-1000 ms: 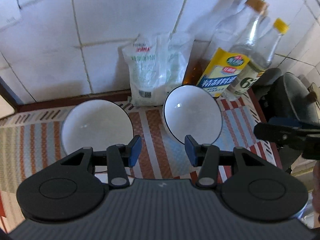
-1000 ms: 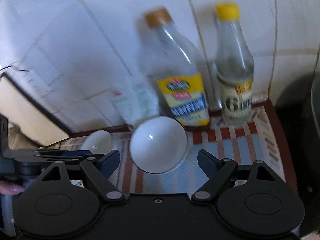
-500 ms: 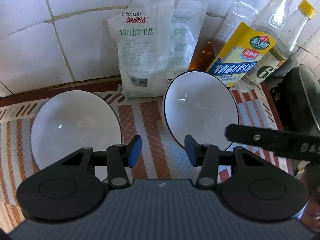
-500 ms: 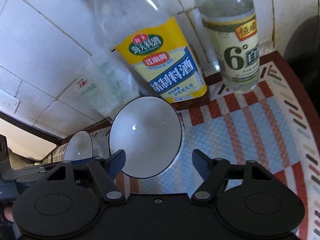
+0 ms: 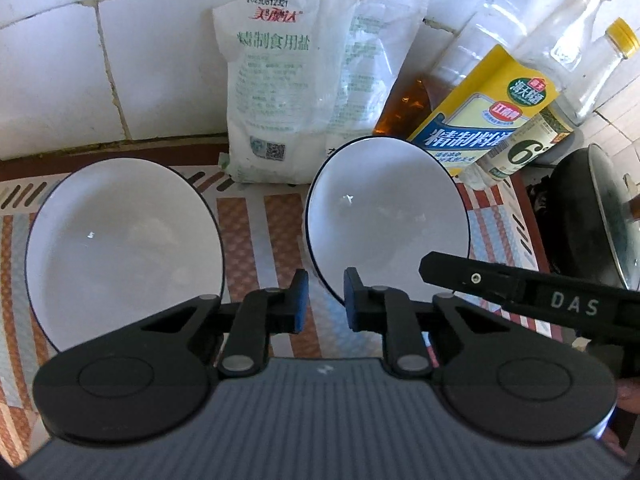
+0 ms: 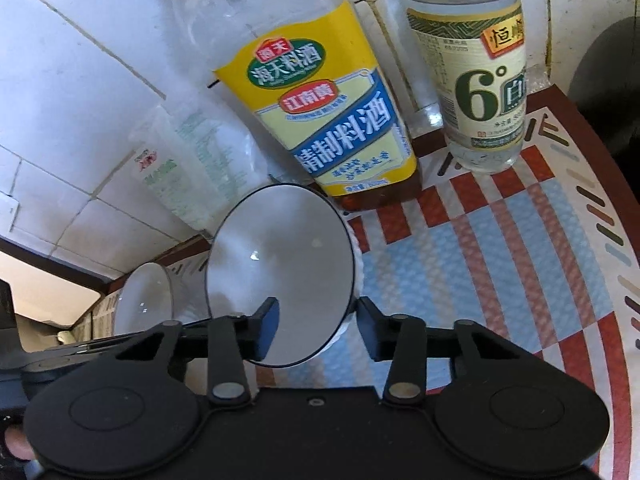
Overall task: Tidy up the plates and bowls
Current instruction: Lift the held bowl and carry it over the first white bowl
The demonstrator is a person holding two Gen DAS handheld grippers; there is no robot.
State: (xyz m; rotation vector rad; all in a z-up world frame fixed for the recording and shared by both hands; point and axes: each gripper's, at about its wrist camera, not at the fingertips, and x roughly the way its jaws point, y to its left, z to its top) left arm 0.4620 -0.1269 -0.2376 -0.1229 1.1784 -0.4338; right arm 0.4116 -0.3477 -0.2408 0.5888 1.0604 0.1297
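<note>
Two white bowls with dark rims stand on a striped mat. In the left wrist view the left bowl (image 5: 120, 240) is at the left and the right bowl (image 5: 386, 220) at centre right. My left gripper (image 5: 323, 300) is open and empty, over the mat between the bowls, its right finger by the right bowl's near rim. In the right wrist view my right gripper (image 6: 318, 322) is open, its jaws astride the near right rim of the right bowl (image 6: 280, 272), left finger inside, right finger outside. The left bowl (image 6: 144, 300) lies beyond at the left.
A salt bag (image 5: 288, 92), a yellow-labelled cooking wine bottle (image 6: 328, 108) and a vinegar bottle (image 6: 476, 76) stand against the tiled wall behind the bowls. A dark pan (image 5: 592, 216) sits at the right. The mat's right part (image 6: 500, 264) is bare.
Both grippers have moved forward and down toward the bowls. The right gripper's jaws have narrowed and now straddle the right bowl's rim. The left gripper's jaws have also narrowed.
</note>
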